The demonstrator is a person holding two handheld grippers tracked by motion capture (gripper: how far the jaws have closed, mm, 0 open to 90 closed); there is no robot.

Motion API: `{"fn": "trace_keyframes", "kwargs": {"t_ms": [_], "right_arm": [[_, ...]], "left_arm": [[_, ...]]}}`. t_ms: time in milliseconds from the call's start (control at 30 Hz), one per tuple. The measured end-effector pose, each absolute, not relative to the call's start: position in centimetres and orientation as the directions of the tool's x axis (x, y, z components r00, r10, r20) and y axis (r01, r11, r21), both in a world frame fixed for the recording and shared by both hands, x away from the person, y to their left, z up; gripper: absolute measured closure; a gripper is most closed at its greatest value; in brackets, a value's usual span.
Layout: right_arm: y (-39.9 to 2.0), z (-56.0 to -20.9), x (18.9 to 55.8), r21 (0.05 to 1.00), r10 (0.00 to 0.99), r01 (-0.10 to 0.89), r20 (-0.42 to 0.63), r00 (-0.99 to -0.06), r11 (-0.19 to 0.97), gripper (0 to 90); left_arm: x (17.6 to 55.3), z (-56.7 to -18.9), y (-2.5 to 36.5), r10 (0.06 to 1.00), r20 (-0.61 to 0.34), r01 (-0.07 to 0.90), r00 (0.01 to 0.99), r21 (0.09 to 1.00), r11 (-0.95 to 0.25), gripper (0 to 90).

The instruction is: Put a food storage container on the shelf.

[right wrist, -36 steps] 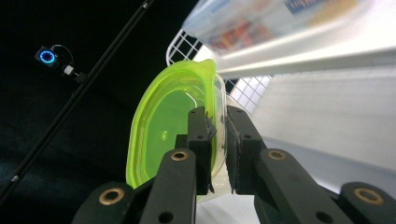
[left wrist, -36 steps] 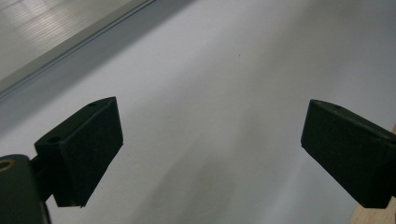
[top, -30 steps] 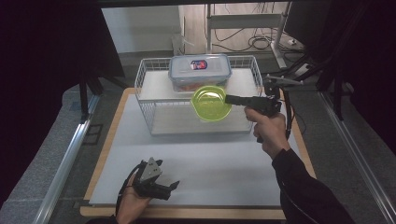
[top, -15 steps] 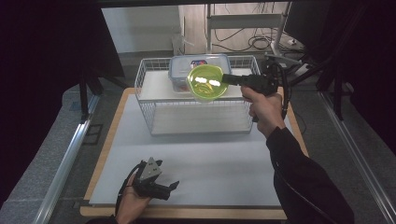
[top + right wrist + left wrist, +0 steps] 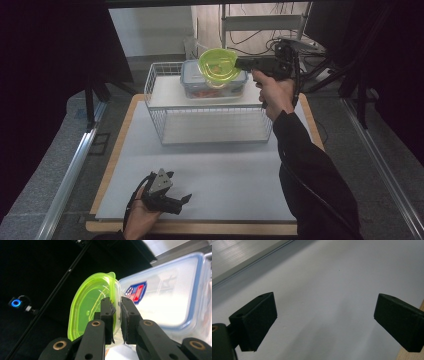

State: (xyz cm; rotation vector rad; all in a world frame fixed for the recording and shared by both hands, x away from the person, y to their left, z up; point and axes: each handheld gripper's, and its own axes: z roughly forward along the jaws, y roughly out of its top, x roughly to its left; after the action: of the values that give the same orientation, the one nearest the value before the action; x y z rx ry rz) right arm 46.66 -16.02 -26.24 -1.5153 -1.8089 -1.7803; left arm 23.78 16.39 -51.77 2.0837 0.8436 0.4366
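High view: raised right hand-held gripper [image 5: 239, 63] clamps green bowl [image 5: 218, 67] rim above the container [image 5: 192, 80].

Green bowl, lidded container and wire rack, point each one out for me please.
Green bowl [image 5: 218, 69]: high view, on its inner wall.
Lidded container [image 5: 165, 297]: right gripper view, on the clear lid.
Wire rack [image 5: 215, 126]: high view, on the front mesh wall.

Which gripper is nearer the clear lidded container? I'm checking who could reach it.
Right. The right gripper holds the green bowl just above the container; the left gripper rests at the table's near edge, far off.
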Motion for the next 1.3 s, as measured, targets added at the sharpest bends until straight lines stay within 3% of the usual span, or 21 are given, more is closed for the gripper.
{"fn": "trace_keyframes", "kwargs": {"t_ms": [600, 1033, 1300], "right_arm": [[-13.7, -25.5, 50.5, 0.593, 0.591, 0.736, 0.736, -0.330, -0.327, 81.3], [-12.8, -25.5, 51.2, 0.566, 0.610, 0.752, 0.740, -0.283, -0.338, 79.7], [-12.7, -25.7, 51.4, 0.569, 0.609, 0.753, 0.738, -0.290, -0.331, 74.0]], "left_arm": [[23.8, -51.8, 16.3, 0.688, 0.006, 0.408, 0.725, 0.802, -0.437, 4.4], [23.7, -51.9, 16.2, 0.683, 0.006, 0.407, 0.730, 0.800, -0.441, 4.5], [23.7, -51.9, 16.1, 0.679, 0.008, 0.406, 0.734, 0.796, -0.449, 4.6]]}}
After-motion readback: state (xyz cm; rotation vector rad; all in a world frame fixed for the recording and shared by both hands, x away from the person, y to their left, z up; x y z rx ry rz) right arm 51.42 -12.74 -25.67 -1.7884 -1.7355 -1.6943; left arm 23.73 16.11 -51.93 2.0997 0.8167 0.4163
